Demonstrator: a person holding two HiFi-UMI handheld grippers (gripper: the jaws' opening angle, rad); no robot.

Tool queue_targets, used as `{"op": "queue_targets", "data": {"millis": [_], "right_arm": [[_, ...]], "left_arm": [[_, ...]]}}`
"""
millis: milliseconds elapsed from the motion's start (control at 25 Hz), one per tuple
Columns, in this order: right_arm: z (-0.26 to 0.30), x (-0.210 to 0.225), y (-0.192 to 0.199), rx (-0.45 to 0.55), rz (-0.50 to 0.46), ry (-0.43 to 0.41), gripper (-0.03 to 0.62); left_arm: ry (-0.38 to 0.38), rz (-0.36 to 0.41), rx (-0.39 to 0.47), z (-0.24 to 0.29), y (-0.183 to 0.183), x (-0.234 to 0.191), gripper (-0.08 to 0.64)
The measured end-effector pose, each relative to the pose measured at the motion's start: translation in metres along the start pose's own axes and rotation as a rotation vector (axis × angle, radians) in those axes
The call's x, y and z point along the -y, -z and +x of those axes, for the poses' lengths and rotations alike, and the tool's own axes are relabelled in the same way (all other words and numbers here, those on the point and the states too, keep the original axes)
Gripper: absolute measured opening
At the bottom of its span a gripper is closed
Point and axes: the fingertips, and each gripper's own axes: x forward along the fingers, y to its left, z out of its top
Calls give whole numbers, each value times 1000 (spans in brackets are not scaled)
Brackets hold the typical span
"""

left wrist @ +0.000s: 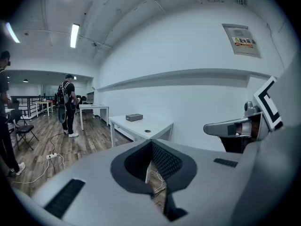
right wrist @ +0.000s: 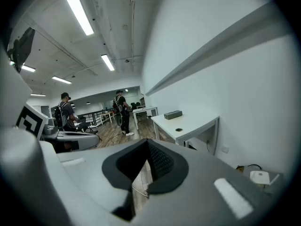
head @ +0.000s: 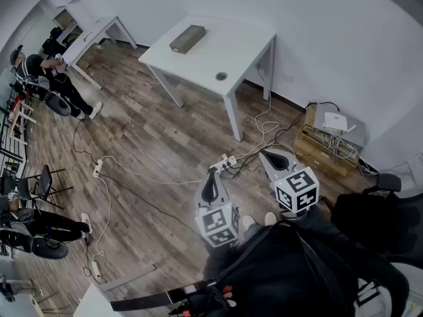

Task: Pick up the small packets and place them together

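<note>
No small packets are seen in any view, so where they lie cannot be told. One dark oblong box (head: 188, 38) is set toward the far end of the white tabletop (head: 231, 48). Whether the packets are kept in it, or what it holds at all, cannot be made out. A round cable hole (head: 221, 76) is cut nearer in the same tabletop.

The left gripper (head: 211, 180) and the right gripper (head: 269, 154) are held side by side over the wooden floor (head: 145, 137), well apart from the tabletop. The jaws of each are clenched pad against pad, with nothing grasped.

The task is judged not to be under way, and the approach is taken as the step in hand. For the next move the tabletop must be reached, the packets found, and one pair of jaws released before any pick.

At the right, by the wall, an open crate (head: 314, 152) is filled with white devices and cables.
</note>
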Motion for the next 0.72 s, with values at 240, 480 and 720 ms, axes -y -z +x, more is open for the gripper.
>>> {"op": "queue_targets", "data": {"millis": [240,480,720], "right_arm": [[0,6,2,-5,-8,2,0],[-1,3,3,-8,-12,2,0],[2,7,1,4,11,19,0]], "left_arm": [[-5,-1,-1,2,2,2,-2],[-7,-2,0,-1,3,-2,-2],[-20,-6,4,-2,2,-7,-2]]}}
